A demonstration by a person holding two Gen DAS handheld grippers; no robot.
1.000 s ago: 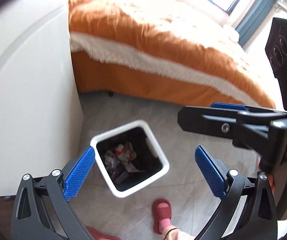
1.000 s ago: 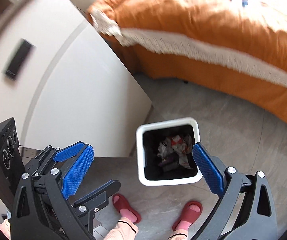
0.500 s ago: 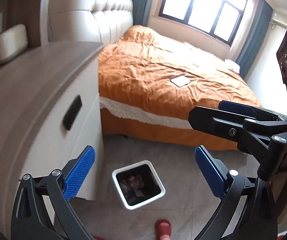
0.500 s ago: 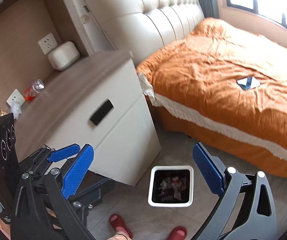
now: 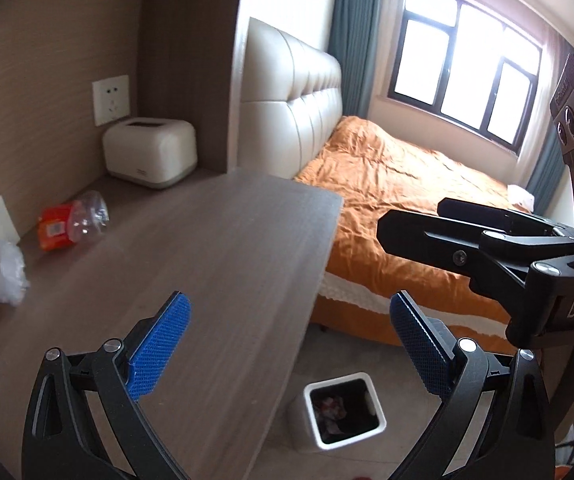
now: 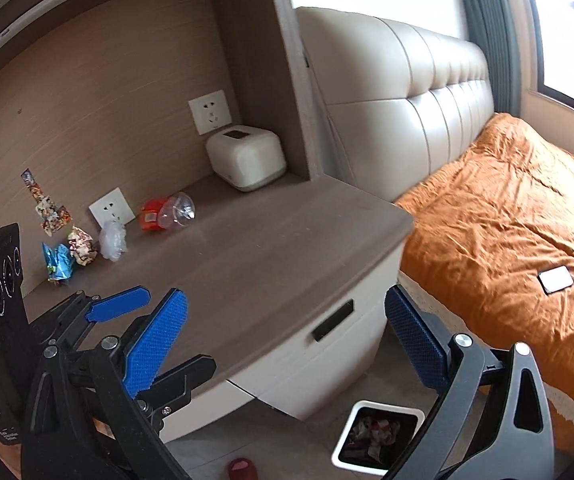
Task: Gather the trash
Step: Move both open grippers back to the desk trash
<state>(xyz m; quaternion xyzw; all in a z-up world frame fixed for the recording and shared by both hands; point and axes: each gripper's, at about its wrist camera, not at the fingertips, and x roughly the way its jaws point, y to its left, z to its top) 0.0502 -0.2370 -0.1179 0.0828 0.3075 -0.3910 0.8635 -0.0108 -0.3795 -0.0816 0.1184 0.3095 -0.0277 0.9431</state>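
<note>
Holding both claws wide open and empty, left claw (image 5: 287, 344) and right claw (image 6: 287, 340); your trash — bottle (image 6: 169, 213), wrappers (image 6: 71, 254) — sits left of frame on the tabletop (image 6: 271, 248), bin (image 6: 379, 440) bottom centre.

We see the grey-brown wooden surface (image 6: 271, 264) of the nightstand with the orange-covered bed (image 6: 507, 216) to its right. At the back right corner of the surface sits a cream rounded plastic box (image 6: 247, 158). Left of it, along the back wall, lie a clear plastic bottle with a red label (image 6: 169, 213), a crumpled clear plastic wad (image 6: 113, 240), a crumpled patterned wrapper (image 6: 83, 246) and a crumpled blue foil wrapper (image 6: 59, 266). A white square trash bin (image 6: 345, 436) stands on the floor below the surface's right front corner, holding trash.
</note>
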